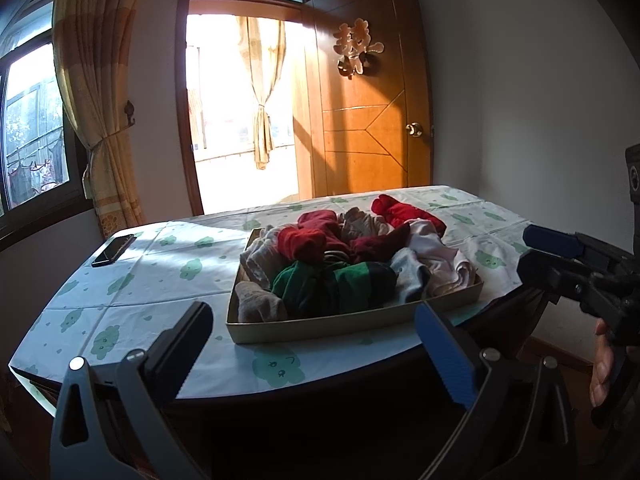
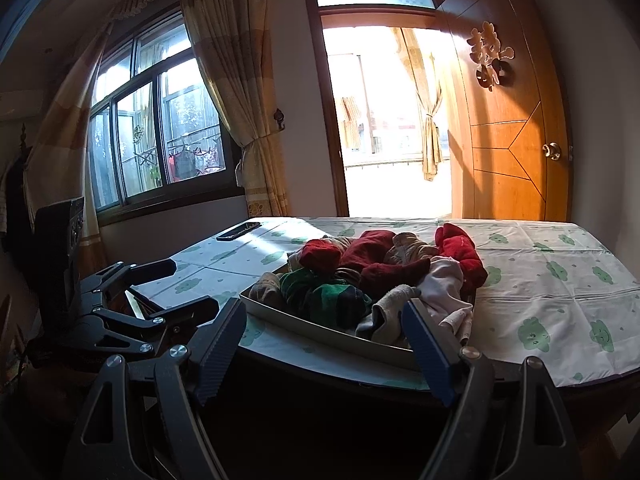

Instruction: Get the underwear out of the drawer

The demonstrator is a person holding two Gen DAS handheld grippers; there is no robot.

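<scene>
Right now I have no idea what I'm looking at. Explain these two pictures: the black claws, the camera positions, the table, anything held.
The claws are hand-held grippers, one per hand, each carrying a camera that looks along its fingers. One picture looks out from the left gripper, the other from the right gripper; each also catches the other at its edge. Both stand open and hold nothing. Ahead, on a table with a cloud-print cloth, sits a shallow tray heaped with clothing, and a phone lies at the far left.

Before me, a shallow beige drawer (image 1: 352, 318) sits flat on the bench, heaped with crumpled underwear (image 1: 352, 256) in red, maroon, green, grey and white.
</scene>
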